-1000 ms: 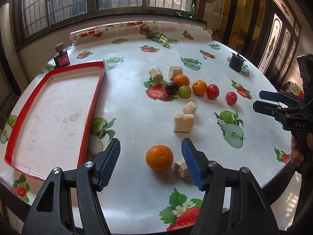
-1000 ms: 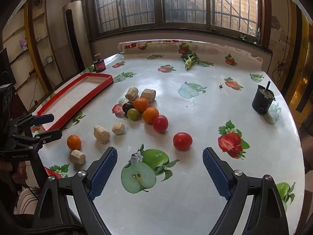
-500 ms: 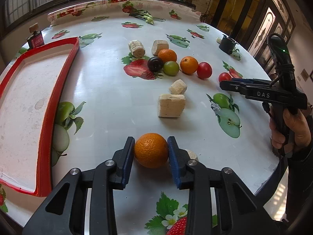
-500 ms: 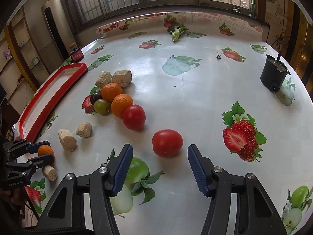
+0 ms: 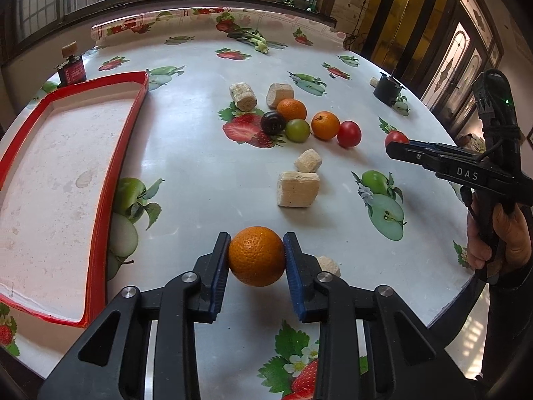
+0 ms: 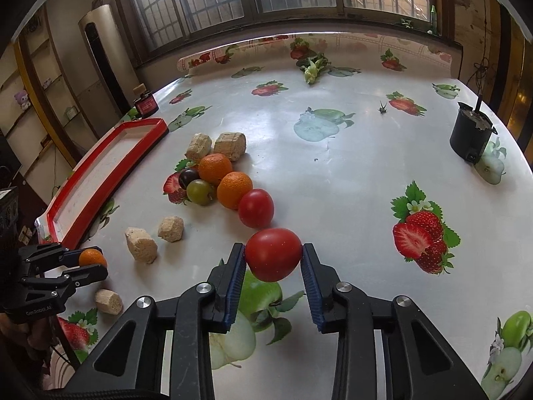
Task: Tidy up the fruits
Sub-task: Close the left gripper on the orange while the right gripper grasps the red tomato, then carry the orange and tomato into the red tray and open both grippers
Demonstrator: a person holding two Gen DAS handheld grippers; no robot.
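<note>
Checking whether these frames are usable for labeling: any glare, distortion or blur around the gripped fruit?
Left wrist view: strong fisheye bending of the table edge, window sheen on the cloth, the orange in the left gripper sharp. Right wrist view: same curvature, dark vignette corners, bright glare mid-table, the tomato in the right gripper in focus with a soft shadow below.

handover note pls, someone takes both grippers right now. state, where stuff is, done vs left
Left gripper: shut on an orange, near table edge beside the red tray.
Right gripper: shut on a tomato.
Tray: nothing in it yet.
Loose at mid-table: two oranges, second tomato, dark plum, green fruit, with beige blocks scattered around.
Done: both grasps. Left: probably carry both fruits to the tray, then fetch the remaining five.
</note>
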